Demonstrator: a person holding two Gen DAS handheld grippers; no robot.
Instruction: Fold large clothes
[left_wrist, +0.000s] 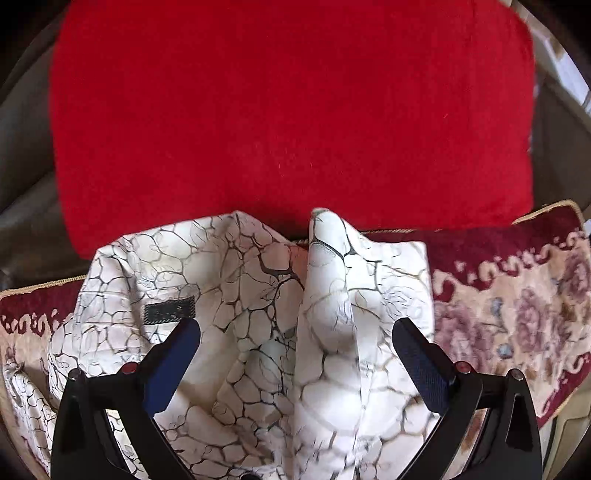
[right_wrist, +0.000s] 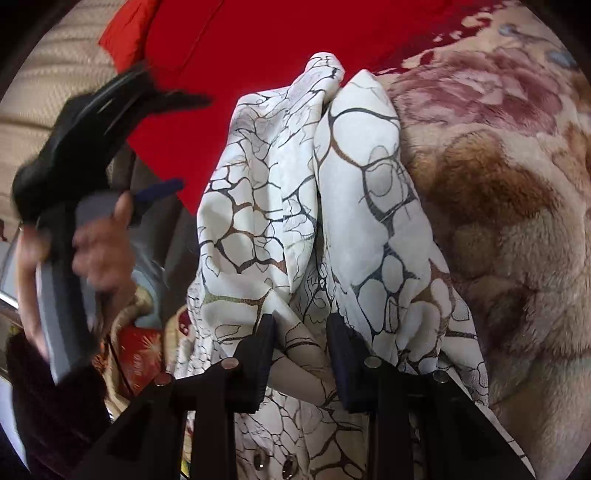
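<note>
Narrowing around a raised fold of cloth, the right gripper (right_wrist: 301, 325) is standing with its jaws partly drawn in, the fold lying between them; whether the pads are pressing on it I cannot tell. The white shirt (right_wrist: 295, 206) with its dark crackle print is bunching up into two ridges ahead of those fingers, with buttons showing low in the right wrist view. The left gripper (left_wrist: 295, 328) is hanging wide open over the same shirt, gripping nothing, its dark blue pads (left_wrist: 173, 362) apart on either side of a central ridge near a small dark label (left_wrist: 169, 309). The shirt is lying on a floral blanket (left_wrist: 517, 302). Beyond it a red cushion (left_wrist: 291, 110) is filling the background. A blurred hand (right_wrist: 99, 251) is holding the left tool.
</note>
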